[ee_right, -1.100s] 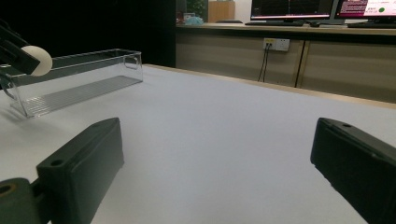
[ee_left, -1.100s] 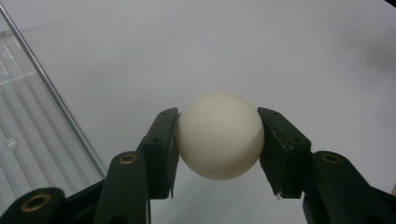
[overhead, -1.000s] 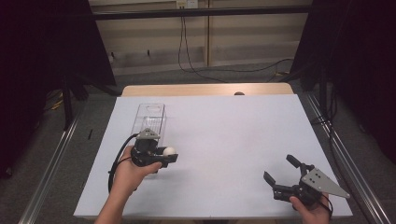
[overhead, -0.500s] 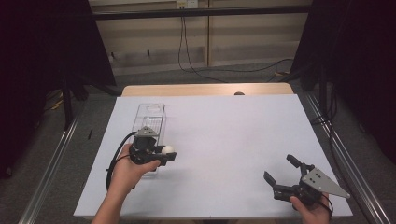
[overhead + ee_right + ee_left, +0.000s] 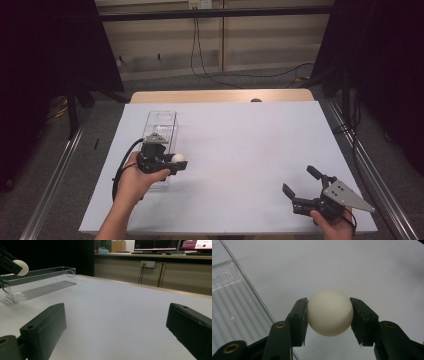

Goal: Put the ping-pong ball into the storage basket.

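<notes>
Clear plastic bin lies left of centre in the high view, on the white table. Just right of its near end, the left gripper pinches a white ball between both jaws — contact falls on the ball's widest part, clear of the surface. Risk, as judged: a smooth round ball held at two small contacts may squirt out if the squeeze slackens, then roll off the table. Lower right, the right gripper idles, jaws spread wide and empty.
</notes>
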A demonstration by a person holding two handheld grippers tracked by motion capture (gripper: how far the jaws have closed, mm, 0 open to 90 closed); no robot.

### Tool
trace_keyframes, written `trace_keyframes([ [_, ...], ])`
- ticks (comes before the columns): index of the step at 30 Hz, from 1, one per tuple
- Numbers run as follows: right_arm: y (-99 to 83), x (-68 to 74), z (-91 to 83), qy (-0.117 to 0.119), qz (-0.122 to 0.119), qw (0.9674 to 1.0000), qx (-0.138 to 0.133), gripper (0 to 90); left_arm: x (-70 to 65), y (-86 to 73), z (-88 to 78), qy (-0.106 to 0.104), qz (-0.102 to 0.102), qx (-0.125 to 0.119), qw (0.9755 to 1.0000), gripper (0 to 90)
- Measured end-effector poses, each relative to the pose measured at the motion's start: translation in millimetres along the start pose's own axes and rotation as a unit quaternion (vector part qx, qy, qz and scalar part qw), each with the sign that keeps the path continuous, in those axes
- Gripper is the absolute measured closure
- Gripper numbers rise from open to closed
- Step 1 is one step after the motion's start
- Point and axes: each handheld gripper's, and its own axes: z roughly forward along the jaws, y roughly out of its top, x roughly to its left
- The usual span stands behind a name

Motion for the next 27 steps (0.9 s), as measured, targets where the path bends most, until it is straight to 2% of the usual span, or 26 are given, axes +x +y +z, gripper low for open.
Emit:
trace_keyframes([
  [2,-0.1,-0.1,0.1,-0.002,0.000,1.0000,-0.001,2.2,1.0,0.4,-0.7,0.004,0.006,0.005,1.0000,51.1],
  [3,-0.3,-0.4,0.1,-0.001,-0.003,1.0000,-0.001,2.2,0.9,0.5,-0.5,0.003,0.000,0.002,1.0000,51.1],
  [7,-0.2,-0.4,0.0,-0.001,-0.003,1.0000,-0.001,2.3,2.8,1.0,-1.7,0.005,0.004,0.004,1.0000,51.1],
  [10,0.1,-0.1,0.0,-0.001,-0.001,1.0000,0.000,2.3,3.5,1.6,-2.3,0.000,-0.001,0.004,1.0000,51.1],
  [11,0.0,0.0,0.1,-0.002,-0.001,1.0000,-0.001,2.3,4.7,1.9,-3.0,0.001,0.006,0.009,0.9999,51.1],
  [12,0.0,0.0,0.0,-0.003,-0.001,1.0000,-0.001,2.3,4.3,1.9,-2.4,0.002,0.000,0.004,1.0000,51.1],
  [14,0.0,-0.1,-0.1,-0.002,-0.001,1.0000,-0.001,2.3,5.8,2.0,-3.5,0.005,0.003,0.007,1.0000,51.1],
  [15,0.1,-0.4,-0.2,-0.002,-0.003,1.0000,-0.001,2.3,6.0,2.3,-3.9,0.002,-0.002,0.008,1.0000,51.1],
  [16,0.1,-0.5,-0.1,-0.003,-0.003,1.0000,-0.002,2.3,5.8,2.1,-3.0,0.008,-0.004,0.001,1.0000,51.1],
  [19,0.1,-0.4,-0.1,-0.001,-0.003,1.0000,-0.001,2.3,8.1,2.7,-3.9,0.005,0.004,0.010,0.9999,51.1],
  [23,0.2,-0.3,-0.1,-0.002,-0.003,1.0000,-0.002,2.3,8.8,2.7,-3.3,0.007,-0.003,0.003,1.0000,51.1],
  [25,0.1,-0.6,-0.2,-0.003,-0.004,1.0000,-0.002,2.4,10.6,3.4,-5.4,0.006,-0.001,0.015,0.9999,51.1],
  [26,0.1,-0.4,-0.2,-0.003,-0.002,1.0000,-0.002,2.4,9.8,3.0,-4.4,0.013,-0.007,0.007,0.9999,51.1],
  [27,0.1,-0.6,-0.2,-0.003,-0.003,1.0000,-0.002,2.4,10.7,3.1,-4.8,0.012,-0.004,0.008,0.9999,51.1],
])
